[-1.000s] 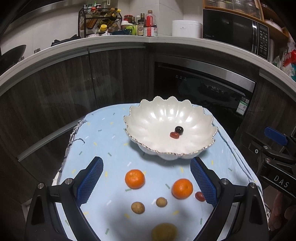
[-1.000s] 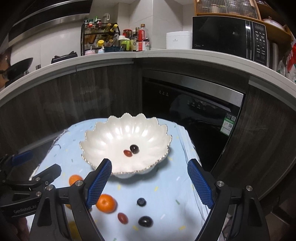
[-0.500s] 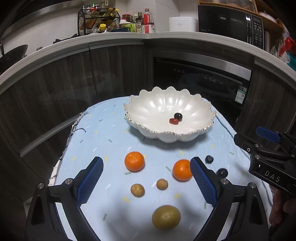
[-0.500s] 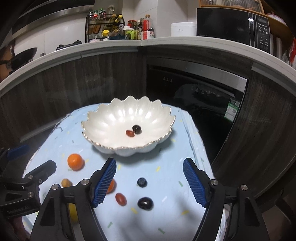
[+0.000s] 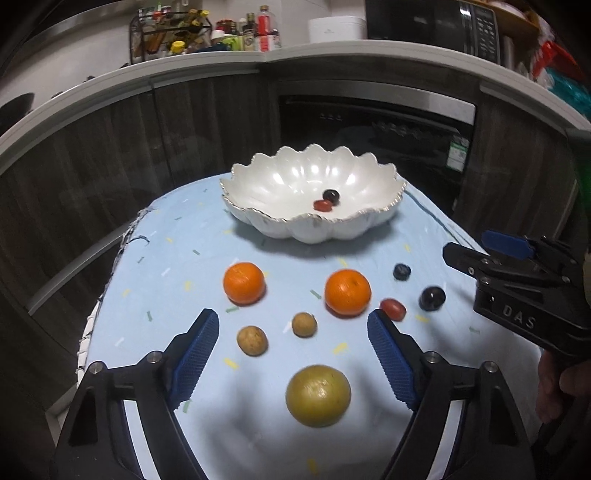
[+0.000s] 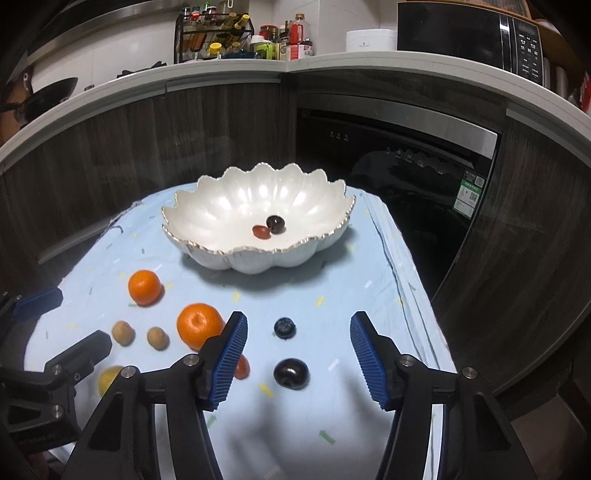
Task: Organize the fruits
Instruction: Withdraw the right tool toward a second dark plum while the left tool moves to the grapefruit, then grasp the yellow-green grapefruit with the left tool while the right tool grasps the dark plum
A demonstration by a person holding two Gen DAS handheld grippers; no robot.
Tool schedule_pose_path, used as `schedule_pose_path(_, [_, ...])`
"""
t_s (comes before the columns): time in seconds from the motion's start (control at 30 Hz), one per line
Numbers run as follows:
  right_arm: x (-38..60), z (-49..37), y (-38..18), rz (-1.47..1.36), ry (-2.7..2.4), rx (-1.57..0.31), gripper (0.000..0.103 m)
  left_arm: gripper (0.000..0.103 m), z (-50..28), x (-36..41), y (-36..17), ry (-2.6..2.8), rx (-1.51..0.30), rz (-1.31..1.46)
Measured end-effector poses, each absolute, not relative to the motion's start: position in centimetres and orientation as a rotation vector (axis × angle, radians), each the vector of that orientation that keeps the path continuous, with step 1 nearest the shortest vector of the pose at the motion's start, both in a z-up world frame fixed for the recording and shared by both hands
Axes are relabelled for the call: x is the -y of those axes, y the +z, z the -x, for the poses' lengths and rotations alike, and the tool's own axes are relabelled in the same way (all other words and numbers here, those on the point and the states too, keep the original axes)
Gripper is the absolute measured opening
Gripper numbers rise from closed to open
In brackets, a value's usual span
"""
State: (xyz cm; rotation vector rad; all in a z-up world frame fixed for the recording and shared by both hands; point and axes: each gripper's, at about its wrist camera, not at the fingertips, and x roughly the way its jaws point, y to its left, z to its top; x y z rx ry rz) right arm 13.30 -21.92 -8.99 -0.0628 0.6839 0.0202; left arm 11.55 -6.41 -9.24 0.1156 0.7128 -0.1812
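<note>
A white scalloped bowl point(image 5: 280, 177) point(image 6: 221, 206) at the table's far end holds a dark grape point(image 5: 331, 195) and a red cherry tomato point(image 5: 322, 205). On the blue cloth lie two oranges point(image 5: 244, 283) point(image 5: 347, 292), two small brown fruits point(image 5: 252, 340) point(image 5: 304, 324), a yellow-green fruit point(image 5: 318, 395), a cherry tomato point(image 5: 393, 308), a dark grape point(image 6: 291, 373) and a blueberry point(image 6: 284, 327). My left gripper point(image 5: 293, 360) is open and empty, above the yellow-green fruit. My right gripper point(image 6: 297, 356) is open and empty, around the dark grape's spot.
The small table point(image 6: 406, 295) stands before dark kitchen cabinets and a built-in oven point(image 6: 399, 158). The counter above carries a spice rack point(image 6: 214, 37), bottles and a microwave point(image 6: 469, 33). The cloth's edges drop off at left and right.
Both grippers have pulled back from the bowl and lowered toward the near fruits. More fruit now shows in each view. Both stay open.
</note>
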Motion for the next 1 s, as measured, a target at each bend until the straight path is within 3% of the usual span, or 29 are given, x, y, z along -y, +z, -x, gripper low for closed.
schedule_pose_path(0.77, [21.9, -13.9, -13.4, 0.084, 0.023, -0.751, 0.056, 0.066, -11.5, 6.8, -14.2, -0.213, -0.821, -0.111])
schedule_pose_path(1.0, [22.0, -14.6, -14.6, 0.084, 0.020, -0.778, 0.048, 0.059, -11.6, 7.1, -14.9, -0.217, -0.839, -0.126])
